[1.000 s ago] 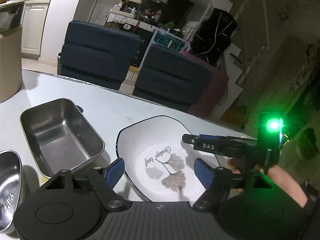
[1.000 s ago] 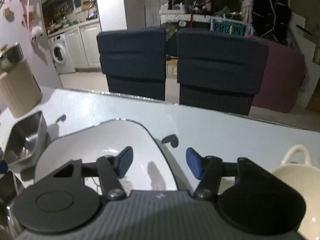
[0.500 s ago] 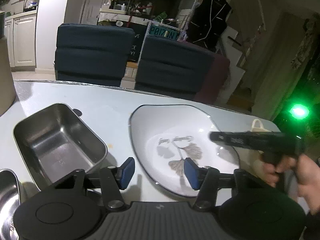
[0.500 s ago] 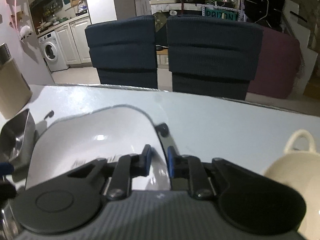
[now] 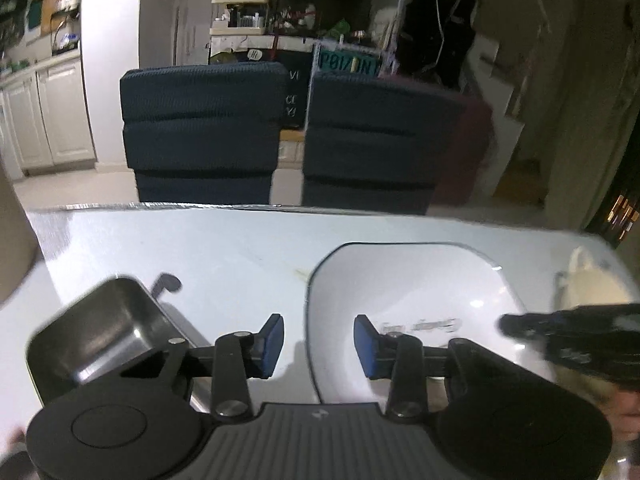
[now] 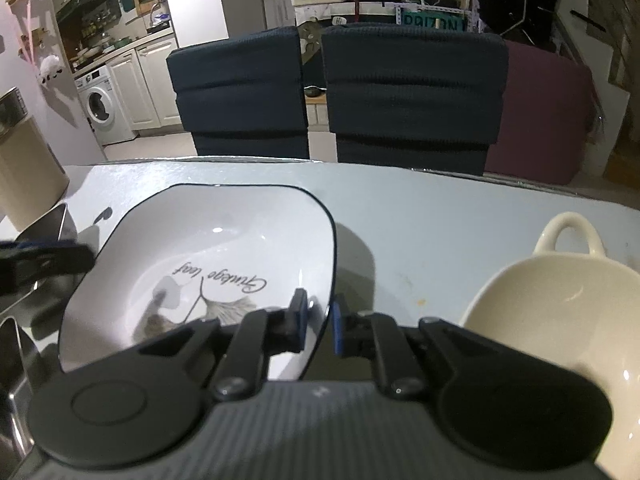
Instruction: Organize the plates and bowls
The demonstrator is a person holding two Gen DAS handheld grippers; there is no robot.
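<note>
- Right wrist view: the right gripper (image 6: pixel 318 322) has its blue pads pinched on the near right rim of the white square-ish ceramic plate with a dark edge line and a ginkgo leaf print (image 6: pixel 224 248), so one grip looks secured.
- That plate sits mid-table on the pale tabletop (image 6: pixel 420 216), its far rim toward the far edge by the two dark blue chairs (image 6: pixel 412 92).
- Left wrist view: the left gripper (image 5: pixel 319 344) is closing, its blue fingers (image 5: pixel 272 344) straddling the plate's left rim but not yet pressing it, as far as the blur allows.
- Nothing looks stacked or nested yet: the rectangular stainless steel tray (image 5: pixel 100 336) lies toward the left edge, apart from the plate.
- A cream ceramic bowl with a loop handle (image 6: pixel 560 292) stands toward the right edge, also alone.
- My read: early going. One two-handed lift is being set up, and the plate, the tray and the bowl all wait to be grouped.
</note>
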